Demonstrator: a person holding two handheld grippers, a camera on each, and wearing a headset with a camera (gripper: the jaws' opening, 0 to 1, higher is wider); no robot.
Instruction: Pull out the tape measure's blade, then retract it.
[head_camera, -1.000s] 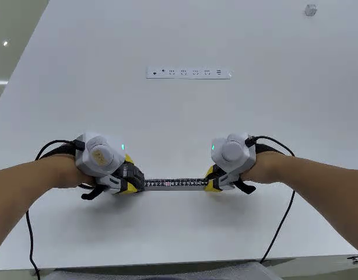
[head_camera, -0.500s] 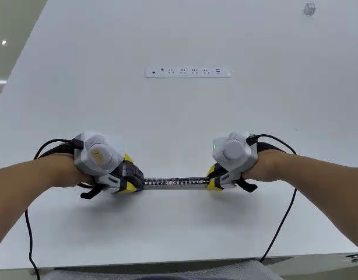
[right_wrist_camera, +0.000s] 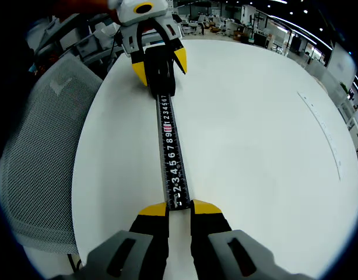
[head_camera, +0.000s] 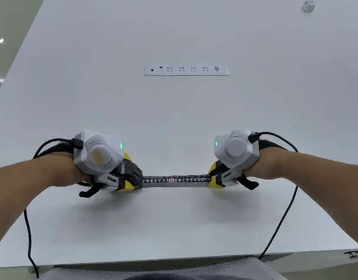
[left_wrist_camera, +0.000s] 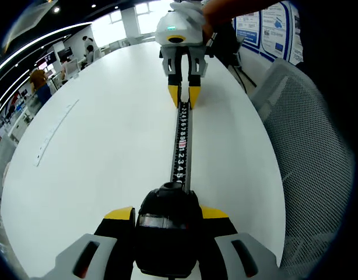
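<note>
1. Left gripper (head_camera: 129, 179): positioned at 9 o'clock of the work area in the head view, low over the white table (head_camera: 167, 116). Its jaws are clamped on the black tape measure case (head_camera: 131, 174), one yellow-tipped finger on each side. In the left gripper view the case (left_wrist_camera: 167, 233) sits between the jaws at 6 o'clock, with its mouth facing 12 o'clock.

2. Blade (head_camera: 176, 179): extended out of the case and running straight toward 3 o'clock in the head view, numbered face up. It spans the gap between the two grippers, close above the table. Whether it touches the surface cannot be determined. In the left gripper view the blade (left_wrist_camera: 181, 146) runs from the case toward 12 o'clock; in the right gripper view the blade (right_wrist_camera: 170, 157) runs from 6 o'clock up to the case.

3. Right gripper (head_camera: 214, 181): positioned at 3 o'clock of the blade. Its jaws are closed together on the blade's free end, as the right gripper view (right_wrist_camera: 179, 209) shows.

4. Surroundings: a white power strip (head_camera: 186, 70) lies flat on the table at 12 o'clock of the blade, well apart from it. A grey mesh chair (right_wrist_camera: 45, 146) stands beside the table edge.
</note>
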